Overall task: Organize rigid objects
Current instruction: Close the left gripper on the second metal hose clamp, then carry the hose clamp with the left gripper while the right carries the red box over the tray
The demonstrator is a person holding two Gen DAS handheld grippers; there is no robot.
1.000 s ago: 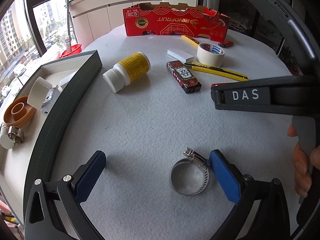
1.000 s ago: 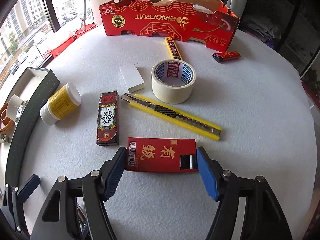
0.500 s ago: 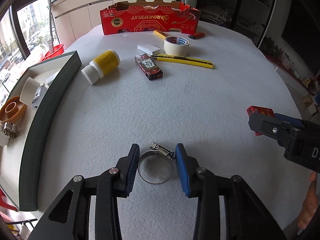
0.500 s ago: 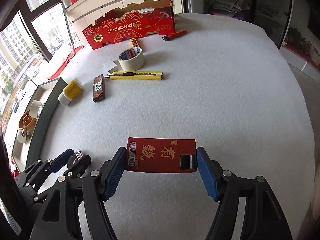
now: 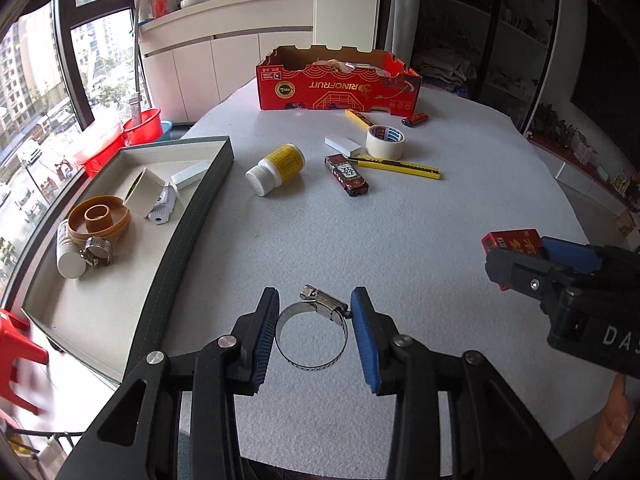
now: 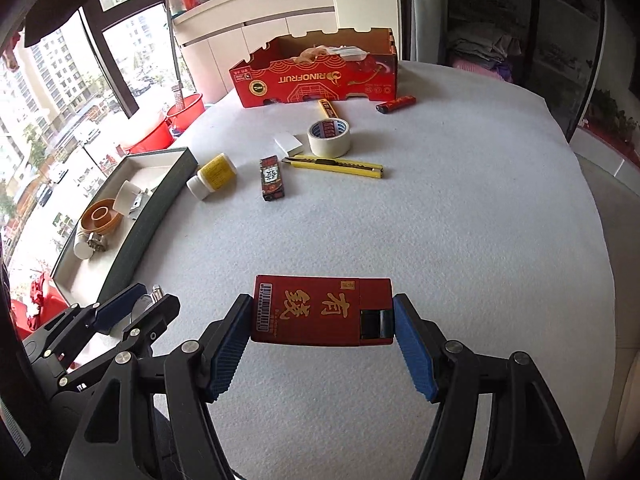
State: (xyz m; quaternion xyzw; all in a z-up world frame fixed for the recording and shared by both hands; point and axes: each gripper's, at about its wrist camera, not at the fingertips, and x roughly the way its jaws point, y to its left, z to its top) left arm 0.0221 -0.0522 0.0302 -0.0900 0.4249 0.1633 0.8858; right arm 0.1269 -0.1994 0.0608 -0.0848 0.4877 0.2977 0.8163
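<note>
Left gripper (image 5: 314, 332) clamps hose clamp (image 5: 311, 338); right gripper (image 6: 322, 344) grips red box (image 6: 320, 310). We carry both level, release inside tray (image 5: 188, 236).

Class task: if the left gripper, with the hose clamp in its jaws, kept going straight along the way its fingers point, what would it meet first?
Probably the bare grey felt tabletop: the left gripper, shut on the hose clamp, tilts downward. The pill bottle lies farther on; depth is uncertain.

The left gripper (image 5: 314, 332) points steeply down, jaws closed on a clamp (image 5: 311, 334). The right gripper (image 6: 322, 338) grips a red box (image 6: 322, 311), angled downward too.
</note>
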